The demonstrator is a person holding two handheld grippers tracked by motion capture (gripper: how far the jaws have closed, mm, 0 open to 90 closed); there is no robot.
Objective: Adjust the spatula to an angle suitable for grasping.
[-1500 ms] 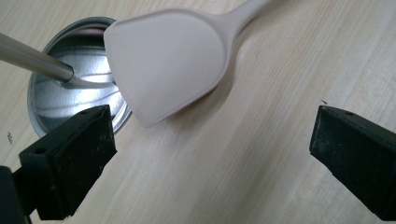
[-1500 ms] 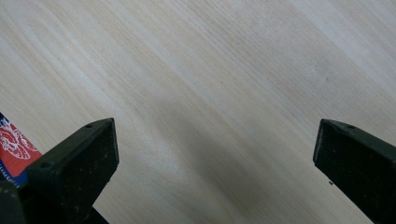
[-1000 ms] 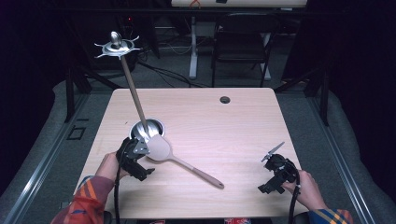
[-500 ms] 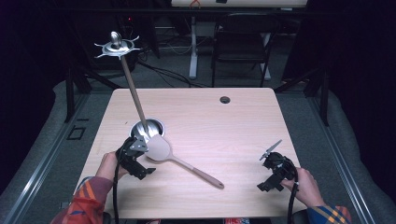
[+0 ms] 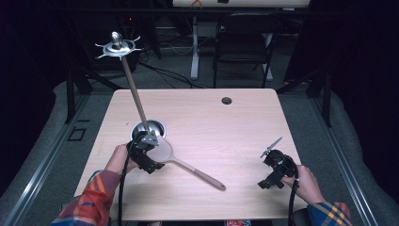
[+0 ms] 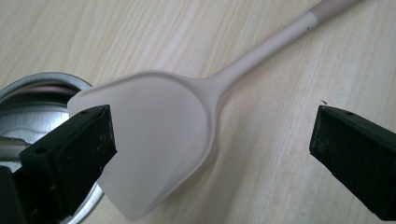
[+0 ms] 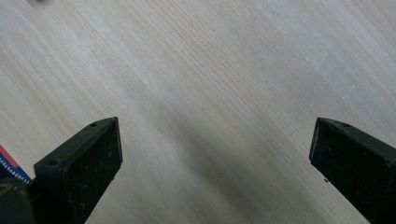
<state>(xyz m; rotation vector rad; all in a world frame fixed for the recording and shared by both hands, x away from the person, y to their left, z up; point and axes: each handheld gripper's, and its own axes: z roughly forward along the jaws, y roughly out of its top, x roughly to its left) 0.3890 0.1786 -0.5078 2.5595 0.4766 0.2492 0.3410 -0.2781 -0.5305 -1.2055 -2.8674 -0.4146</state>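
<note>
I see wooden table (image 5: 211,117) under everything. Metal stand (image 5: 134,96), round base near table's left side, rod leaning up to hook ring. Spatula (image 5: 181,162) flat on table, pale blade touching stand base, handle running toward table's middle front. My left gripper (image 6: 210,135) over blade, jaws spread wide, gripping nothing. My right gripper (image 7: 212,140) near right front edge, jaws wide apart over bare wood.
</note>
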